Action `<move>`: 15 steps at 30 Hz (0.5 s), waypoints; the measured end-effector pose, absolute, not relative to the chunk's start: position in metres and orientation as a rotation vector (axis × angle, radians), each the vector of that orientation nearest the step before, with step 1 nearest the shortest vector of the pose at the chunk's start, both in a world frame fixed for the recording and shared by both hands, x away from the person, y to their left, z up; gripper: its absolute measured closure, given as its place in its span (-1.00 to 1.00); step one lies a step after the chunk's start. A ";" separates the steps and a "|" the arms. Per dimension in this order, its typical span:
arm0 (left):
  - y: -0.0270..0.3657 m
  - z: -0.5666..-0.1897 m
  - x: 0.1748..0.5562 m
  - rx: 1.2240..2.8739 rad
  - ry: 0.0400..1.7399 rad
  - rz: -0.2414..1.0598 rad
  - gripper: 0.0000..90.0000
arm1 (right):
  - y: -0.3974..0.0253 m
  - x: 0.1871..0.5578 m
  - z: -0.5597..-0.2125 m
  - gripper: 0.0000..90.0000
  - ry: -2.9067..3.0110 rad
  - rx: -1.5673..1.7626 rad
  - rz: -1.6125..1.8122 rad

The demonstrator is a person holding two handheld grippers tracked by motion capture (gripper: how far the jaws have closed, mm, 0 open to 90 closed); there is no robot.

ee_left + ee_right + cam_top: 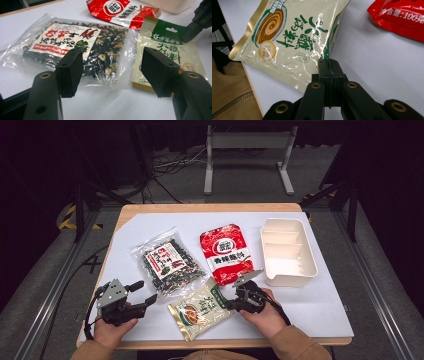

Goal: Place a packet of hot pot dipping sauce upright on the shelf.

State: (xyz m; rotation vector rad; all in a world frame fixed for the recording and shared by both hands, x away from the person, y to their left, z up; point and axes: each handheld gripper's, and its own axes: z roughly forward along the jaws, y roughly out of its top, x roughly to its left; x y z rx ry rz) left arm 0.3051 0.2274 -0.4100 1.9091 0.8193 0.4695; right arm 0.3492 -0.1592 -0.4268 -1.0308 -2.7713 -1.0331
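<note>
Right gripper view shows the right gripper (329, 65) pinching the cream sachet (294, 40) apparently by its edge, so lift slowly; left gripper (112, 72) spread.

Overhead high view — two close gripper views
</note>
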 end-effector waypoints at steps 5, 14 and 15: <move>0.228 -0.410 0.305 1.907 0.827 0.466 -0.22 | -0.161 0.348 -0.420 1.00 -2.749 -1.034 -1.071; 0.229 -0.410 0.305 1.900 0.833 0.473 -0.22 | -0.162 0.344 -0.400 1.00 -2.736 -1.010 -1.156; 0.230 -0.410 0.305 1.900 0.835 0.475 -0.22 | -0.162 0.344 -0.398 1.00 -2.739 -1.008 -1.166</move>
